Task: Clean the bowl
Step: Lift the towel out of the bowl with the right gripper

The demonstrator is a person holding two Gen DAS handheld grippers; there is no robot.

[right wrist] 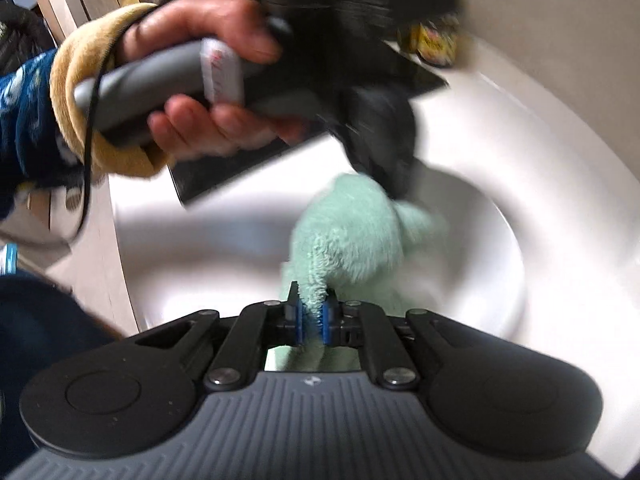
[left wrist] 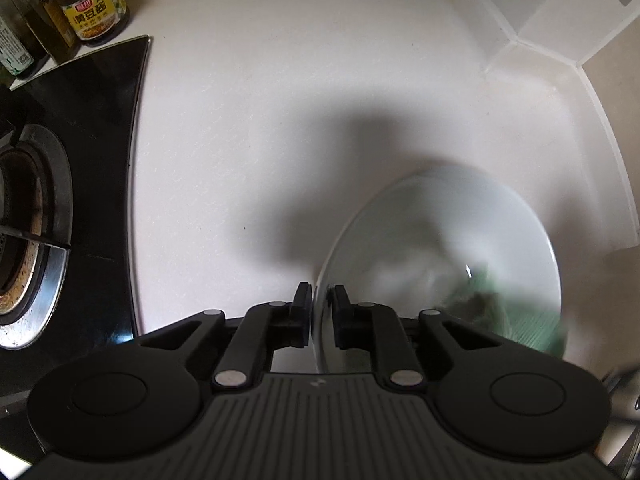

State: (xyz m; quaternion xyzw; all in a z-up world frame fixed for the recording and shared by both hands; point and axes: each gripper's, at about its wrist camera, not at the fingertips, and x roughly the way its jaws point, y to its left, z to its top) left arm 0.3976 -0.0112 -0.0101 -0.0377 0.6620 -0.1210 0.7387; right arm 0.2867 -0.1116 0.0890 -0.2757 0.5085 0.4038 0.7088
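- Right tongs (right wrist: 313, 312): clenched on a fold of the green cloth (right wrist: 356, 232); the blue pads pinch the terry between them, and the bulk of the cloth bunches ahead of the tips.
- Left tongs (left wrist: 320, 312): the rim of the white bowl (left wrist: 460, 232) runs through the narrow gap between the two fingers. The view does not settle whether the pads press on it, so I cannot tell if the grip is firm.
- Bowl, seen from the right tongs: directly beneath and ahead of them, with the cloth lying inside against its wall. Seen from the left tongs, it sits ahead and to their right on the white worktop (left wrist: 260, 120), the cloth blurred in its far side.
- The person's left hand (right wrist: 208, 80) and its tool cross above the cloth, the tool's tips reaching down to the bowl's far edge.
- Beyond: a gas burner (left wrist: 24, 240) left of the left tongs; jars (left wrist: 90, 4) at the far left corner.
- Step in hand, as judged: wiping the bowl's interior while the other tool steadies the rim.
- Next move calls for a steady hold on the rim and a sweep of the cloth round the inner wall. A loose hold would let the bowl slide.
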